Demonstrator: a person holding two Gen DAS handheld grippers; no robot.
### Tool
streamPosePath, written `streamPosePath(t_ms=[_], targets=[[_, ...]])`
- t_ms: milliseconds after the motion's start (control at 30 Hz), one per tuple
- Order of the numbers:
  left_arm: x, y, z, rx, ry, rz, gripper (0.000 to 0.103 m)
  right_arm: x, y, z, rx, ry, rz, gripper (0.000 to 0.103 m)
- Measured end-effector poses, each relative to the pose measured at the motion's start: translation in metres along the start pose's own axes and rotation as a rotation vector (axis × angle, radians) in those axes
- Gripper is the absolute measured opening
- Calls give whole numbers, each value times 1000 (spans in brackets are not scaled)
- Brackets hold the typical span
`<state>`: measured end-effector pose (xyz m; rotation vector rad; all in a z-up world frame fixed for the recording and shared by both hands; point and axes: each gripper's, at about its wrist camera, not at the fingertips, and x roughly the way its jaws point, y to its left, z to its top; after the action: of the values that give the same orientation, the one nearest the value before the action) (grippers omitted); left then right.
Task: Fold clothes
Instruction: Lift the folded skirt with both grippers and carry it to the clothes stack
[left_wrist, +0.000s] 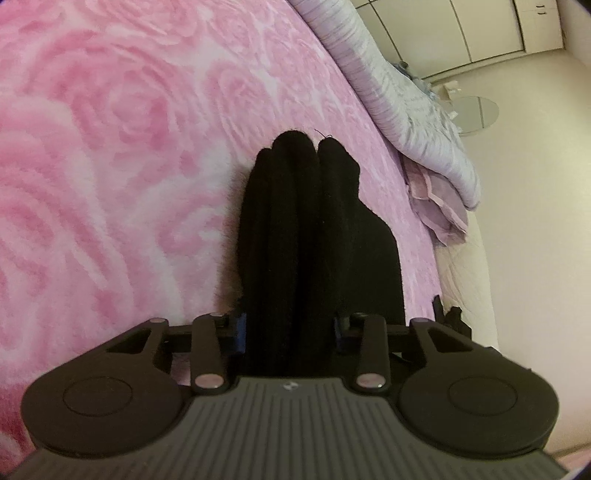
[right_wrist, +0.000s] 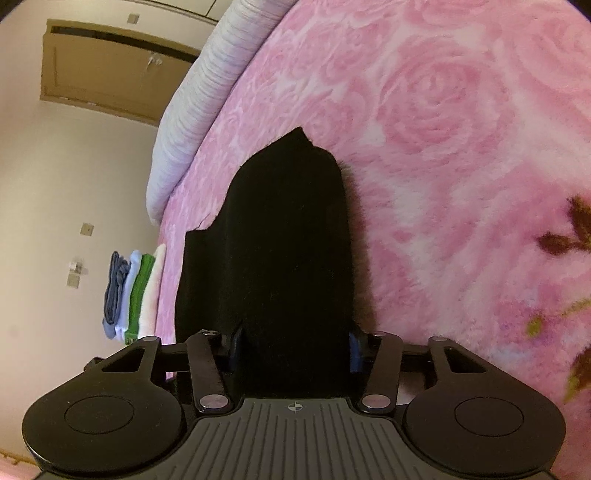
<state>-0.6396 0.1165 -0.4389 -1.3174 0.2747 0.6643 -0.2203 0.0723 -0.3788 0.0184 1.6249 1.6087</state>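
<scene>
A black garment (left_wrist: 314, 229) hangs bunched in folds from my left gripper (left_wrist: 290, 328), which is shut on it above the pink rose-patterned blanket (left_wrist: 110, 166). In the right wrist view the same black garment (right_wrist: 280, 251) fills the space between the fingers of my right gripper (right_wrist: 293, 350), which is shut on it. The fingertips of both grippers are hidden by the cloth. The blanket (right_wrist: 443, 129) lies behind it.
A pale striped quilt roll (left_wrist: 399, 92) lies along the bed's far edge; it also shows in the right wrist view (right_wrist: 199, 92). A stack of folded clothes (right_wrist: 133, 295) sits on the blanket's edge. A wooden door (right_wrist: 103, 70) and wardrobe doors (left_wrist: 461, 33) stand beyond.
</scene>
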Motion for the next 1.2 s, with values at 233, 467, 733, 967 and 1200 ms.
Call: streamPosePath(t_ms=[233,467,733,967,1200], targets=[[-14,-24,11,-78,13,45,27,-3,26,13,88,62,-73,43],[-96,-100,50,-121,-61,98,27,-20,121,37,123,117,-14,42],[-215,-182,81,-132,-272,114,26,-25,260,68,-21,198,119,42],[-301,-164,104,-149,-401,104,26,14,343,49,-130,245,187,42],[-406,-78,171,-114,-384,98,26,113,412,-8,-107,230,214,42]])
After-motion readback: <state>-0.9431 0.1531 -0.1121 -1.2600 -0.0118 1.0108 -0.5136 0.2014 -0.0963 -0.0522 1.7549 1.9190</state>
